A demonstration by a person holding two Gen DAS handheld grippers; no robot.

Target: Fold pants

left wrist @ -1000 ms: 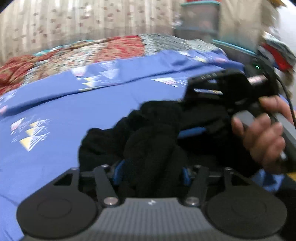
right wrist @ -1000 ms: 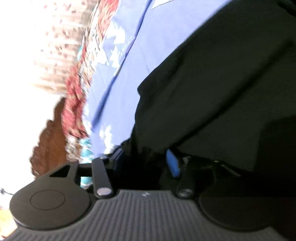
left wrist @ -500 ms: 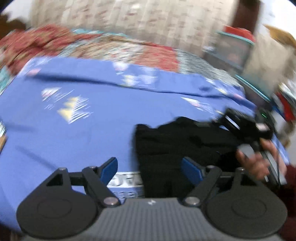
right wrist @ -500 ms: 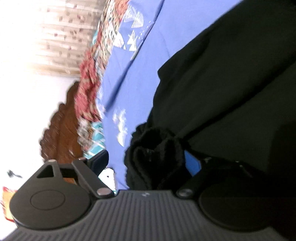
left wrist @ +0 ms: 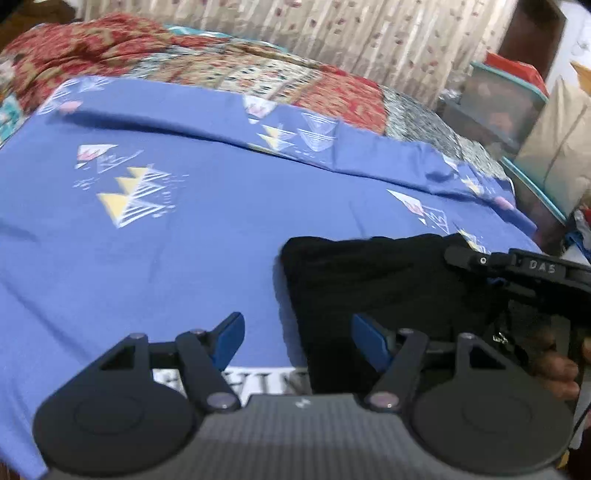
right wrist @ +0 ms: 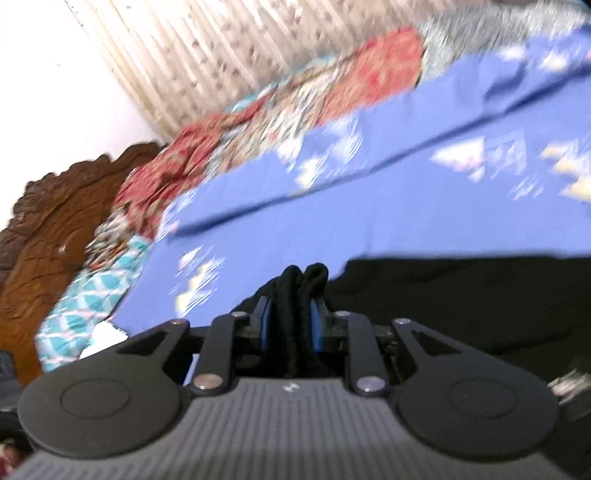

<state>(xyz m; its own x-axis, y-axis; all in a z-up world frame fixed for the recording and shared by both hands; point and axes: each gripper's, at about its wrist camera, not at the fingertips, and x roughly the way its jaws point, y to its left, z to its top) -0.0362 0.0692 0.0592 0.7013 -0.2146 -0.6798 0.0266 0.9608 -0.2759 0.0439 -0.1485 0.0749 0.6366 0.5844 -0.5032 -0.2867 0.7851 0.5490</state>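
A blue bedsheet (left wrist: 207,258) with triangle prints covers the bed; a patchwork quilt (left wrist: 258,74) lies bunched beyond, before pleated curtains (left wrist: 369,33).

Black pants (left wrist: 373,280) on blue sheet (left wrist: 184,258) w/ triangle print; red patchwork quilt (left wrist: 184,62).

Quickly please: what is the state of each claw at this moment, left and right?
Left claw: open, holding nothing; its jaws have just been closing a little.
Right claw: jaws just closed, gripping a bunched fold of the black pants.
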